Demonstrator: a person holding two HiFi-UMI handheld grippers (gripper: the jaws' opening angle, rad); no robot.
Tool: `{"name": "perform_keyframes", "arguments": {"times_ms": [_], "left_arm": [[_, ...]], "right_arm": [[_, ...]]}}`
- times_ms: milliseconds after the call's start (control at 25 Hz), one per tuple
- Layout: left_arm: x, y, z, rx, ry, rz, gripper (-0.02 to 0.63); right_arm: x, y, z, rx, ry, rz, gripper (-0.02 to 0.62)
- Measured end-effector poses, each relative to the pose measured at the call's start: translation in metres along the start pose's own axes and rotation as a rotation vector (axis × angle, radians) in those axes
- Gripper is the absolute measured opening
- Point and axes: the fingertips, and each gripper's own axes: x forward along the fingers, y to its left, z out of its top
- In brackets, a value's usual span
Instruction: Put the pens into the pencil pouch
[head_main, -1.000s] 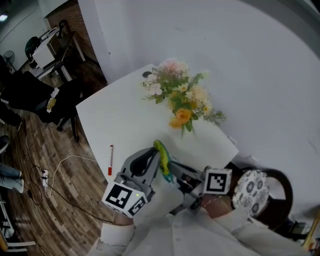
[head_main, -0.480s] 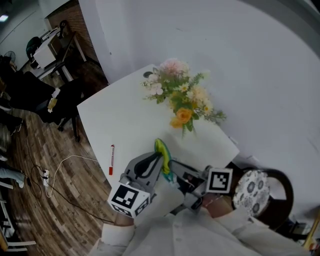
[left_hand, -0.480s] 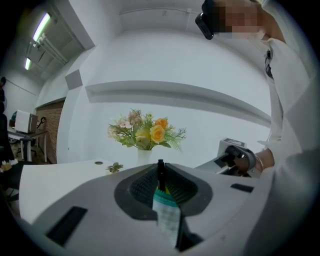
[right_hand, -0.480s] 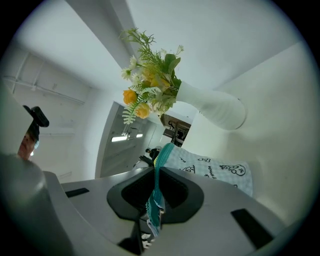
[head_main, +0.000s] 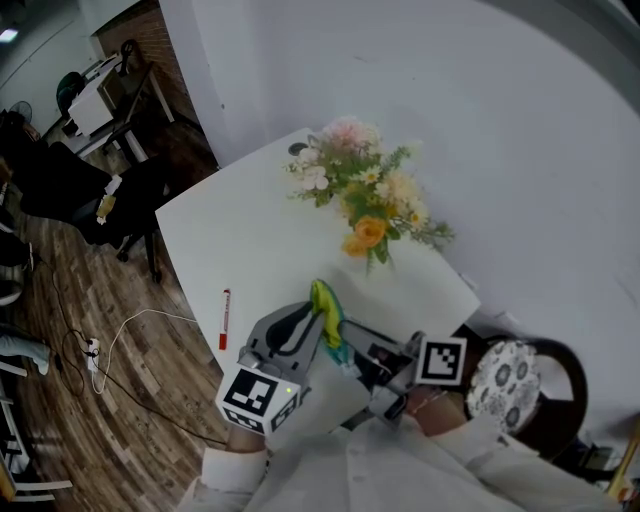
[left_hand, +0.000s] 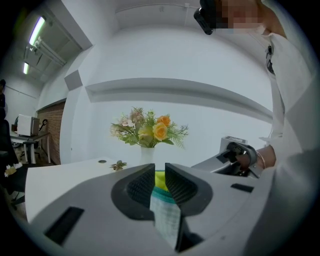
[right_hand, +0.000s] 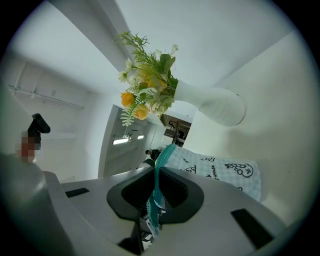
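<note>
Both tongs are clamped on the pencil pouch (head_main: 324, 302), which hangs between them above the near edge of the white counter (head_main: 250, 230).

In the left gripper view, the left tongs (left_hand: 160, 173) are closed on a fold of pale checked cloth with a teal zip edge. The pads press it from both sides and a yellow-green part of the pouch (left_hand: 165, 216) shows just beyond the tips. In the head view the left tongs (head_main: 312, 320) point up and away from the person, and that yellow-green part stands up right at their tips.

In the right gripper view, the right tongs (right_hand: 157, 172) are shut on the teal zip strip of the pouch (right_hand: 220, 170). The light-blue checked body with its small doodle print spreads out past the tips on the counter side. In the head view the right tongs (head_main: 347, 335) reach in from the person's right, and their tips lie just beside those of the left tongs.

A red pen (head_main: 224, 318) lies on the counter to the left of the left tongs, close to the counter's edge and apart from both tongs and the pouch. No pen is visible inside the pouch.

Beyond the tips of both tongs a white vase (right_hand: 212, 105) of flowers (head_main: 365, 195) stands on the counter. A chair with a patterned cushion (head_main: 503, 380) sits to the right of the right tongs.
</note>
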Motion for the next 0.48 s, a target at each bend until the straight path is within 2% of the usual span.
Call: {"name": "perform_keyframes", "arguments": {"times_ms": [200, 360, 480], "left_arm": [[-0.007, 0.023, -0.009, -0.028, 0.013, 0.071, 0.043], [-0.024, 0.063, -0.027, -0.05, 0.08, 0.186, 0.043], [-0.04, 0.098, -0.045, -0.057, 0.155, 0.313, 0.043]], "right_arm": [[0.001, 0.001, 0.002, -0.005, 0.0, 0.011, 0.034], [0.003, 0.0, 0.0, 0.003, 0.004, 0.009, 0.034], [0.006, 0.0, 0.0, 0.002, 0.012, 0.013, 0.034]]}}
